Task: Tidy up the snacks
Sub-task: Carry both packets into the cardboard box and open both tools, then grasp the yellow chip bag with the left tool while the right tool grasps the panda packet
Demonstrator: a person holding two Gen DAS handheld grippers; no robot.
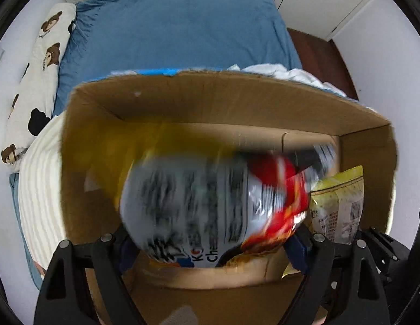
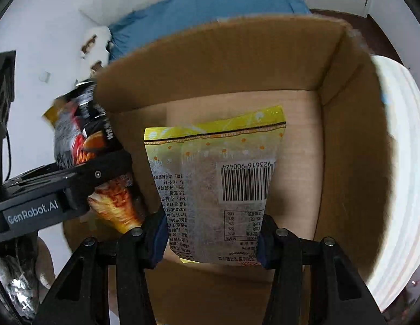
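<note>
An open cardboard box (image 1: 223, 100) sits on a bed; it also shows in the right wrist view (image 2: 237, 62). My left gripper (image 1: 212, 246) is shut on a silver, red and black snack bag (image 1: 199, 203), blurred, held inside the box. That bag shows at the left of the right wrist view (image 2: 82, 140). My right gripper (image 2: 212, 241) is shut on a yellow snack bag (image 2: 218, 178), barcode side toward me, held upright inside the box. This yellow bag shows at the right in the left wrist view (image 1: 339, 203).
The box rests on a bed with a blue sheet (image 1: 177, 27). A bear-print pillow (image 1: 36, 86) lies at the left. A cream striped cushion (image 1: 39, 195) presses against the box's left side. White walls and a dark wooden floor (image 1: 318, 57) lie beyond.
</note>
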